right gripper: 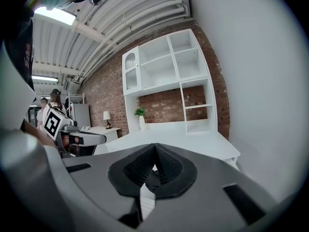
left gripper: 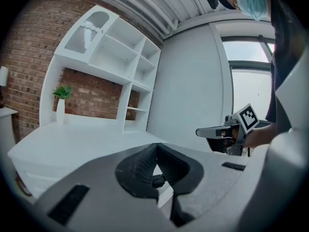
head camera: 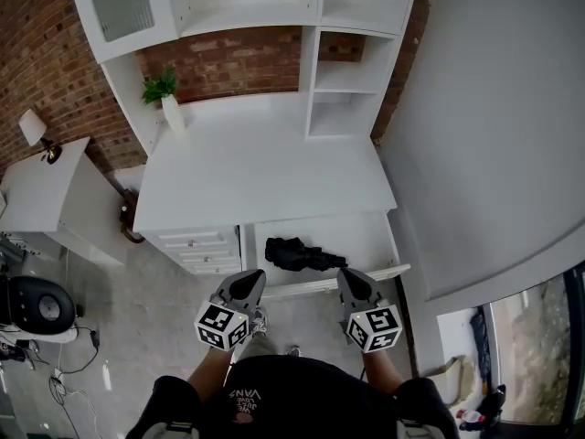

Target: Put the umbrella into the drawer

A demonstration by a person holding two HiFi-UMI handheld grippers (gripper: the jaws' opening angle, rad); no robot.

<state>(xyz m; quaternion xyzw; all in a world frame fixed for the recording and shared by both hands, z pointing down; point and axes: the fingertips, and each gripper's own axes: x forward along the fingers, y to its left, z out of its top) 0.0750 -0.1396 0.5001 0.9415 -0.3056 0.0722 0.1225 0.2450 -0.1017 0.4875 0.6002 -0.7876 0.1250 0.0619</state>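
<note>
I see the umbrella [head camera: 294, 255], black and folded up, lying inside the open drawer [head camera: 395, 243] under the right half of the white tabletop [head camera: 265, 176]. It sits toward the drawer's left side, with bare white drawer bottom to its right. Nothing touches it.

My left claw [head camera: 249, 283] hangs just in front of the drawer's front edge near its left end, and my right claw [head camera: 354, 283] hangs near its right end. Both are apart from the umbrella.

In the left gripper view the left claw's jaws are pressed together at the tips, with nothing gripped between them. The right gripper view shows the same for the right claw: jaws closed tip to tip and empty. Both claws look roughly level across the tabletop toward the back. Each gripper view catches the other claw out to the side with its marker cube [left gripper: 247, 118].

Left of the open drawer is a stack of closed drawers [head camera: 196, 245]. At the tabletop's back left corner a green plant [head camera: 160, 84] stands in a tall white vase [head camera: 173, 114]. It is beneath the white shelf unit [head camera: 340, 90], which is set against the brick wall [head camera: 228, 62]. Further left, a small lamp [head camera: 33, 128] stands on a lower white side table [head camera: 55, 195].
</note>
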